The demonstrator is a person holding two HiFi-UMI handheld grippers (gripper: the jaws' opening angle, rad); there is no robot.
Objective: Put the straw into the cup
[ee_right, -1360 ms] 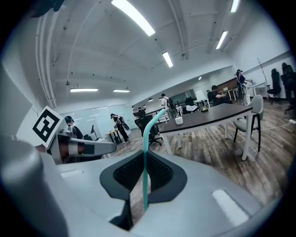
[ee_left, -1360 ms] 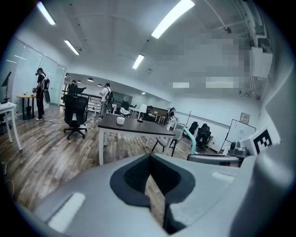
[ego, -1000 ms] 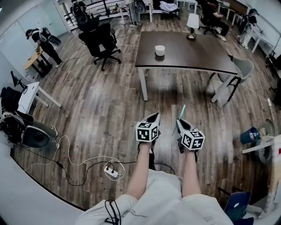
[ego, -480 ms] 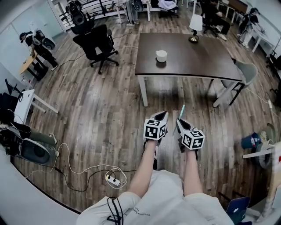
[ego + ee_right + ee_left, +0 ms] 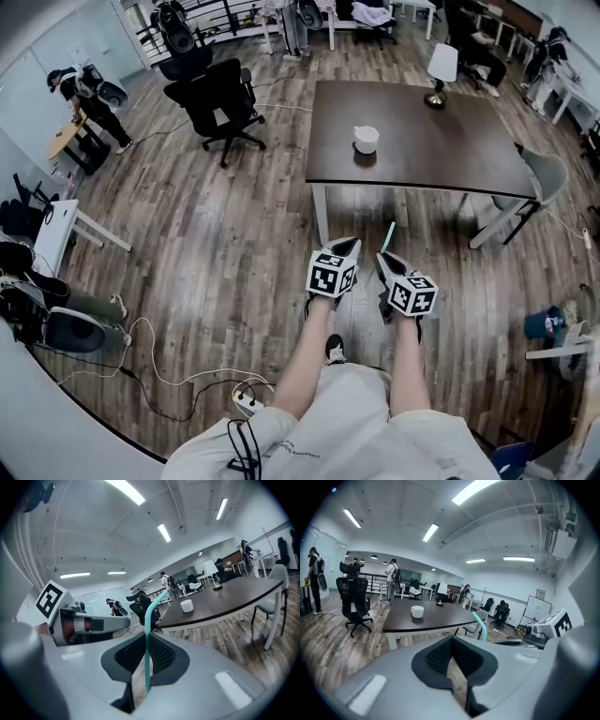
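- Teal plastic, the straw [image 5: 147,634] is pinched between the jaws of the right gripper [image 5: 382,259]. Its long axis runs up and forward out of the grip, and its bent top tips toward the table [image 5: 441,159].
- The cup [image 5: 367,139] is small, white and upright on the dark table top near the front edge. It lies straight ahead of the two grippers and well apart from them, with bare floor between.
- The left gripper [image 5: 342,249] hangs just beside the right one, its tips closed together on nothing.
- Both grippers look about equally far from the cup. As the right one carries the straw, the coming move is probably a forward carry, then lowering the free end into the cup's mouth.
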